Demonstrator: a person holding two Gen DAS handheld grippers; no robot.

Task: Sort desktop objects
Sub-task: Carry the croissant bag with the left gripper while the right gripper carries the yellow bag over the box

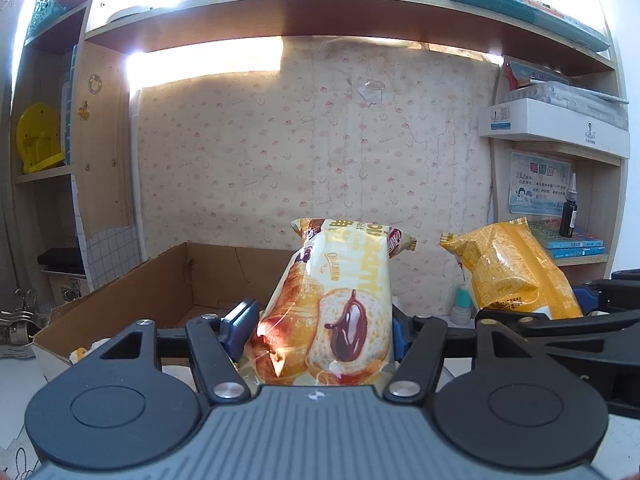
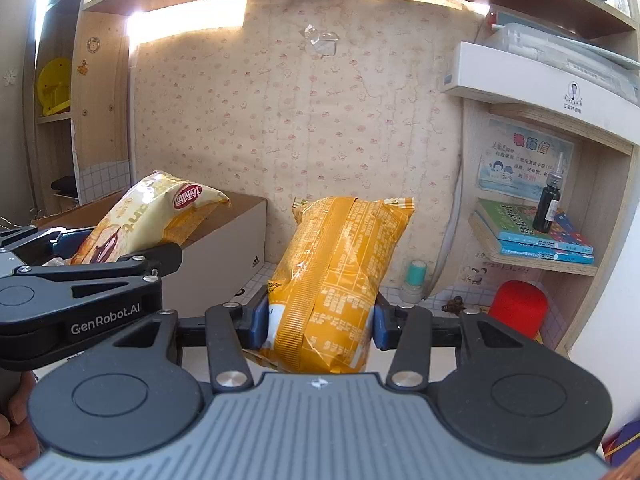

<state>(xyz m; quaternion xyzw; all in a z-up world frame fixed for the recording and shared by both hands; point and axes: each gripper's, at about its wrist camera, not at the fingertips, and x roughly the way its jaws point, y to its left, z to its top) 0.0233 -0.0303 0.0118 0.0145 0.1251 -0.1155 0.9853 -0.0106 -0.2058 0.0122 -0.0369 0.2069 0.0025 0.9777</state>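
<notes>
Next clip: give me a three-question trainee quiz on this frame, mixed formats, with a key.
1. True or false: the left gripper is shut on the croissant packet.
2. What does the right gripper hold? A) orange snack packet B) dark dropper bottle C) red cup
3. Fill in: the open ____ box sits left of the croissant packet.

Key: 1 true; 2 A; 3 cardboard.
</notes>
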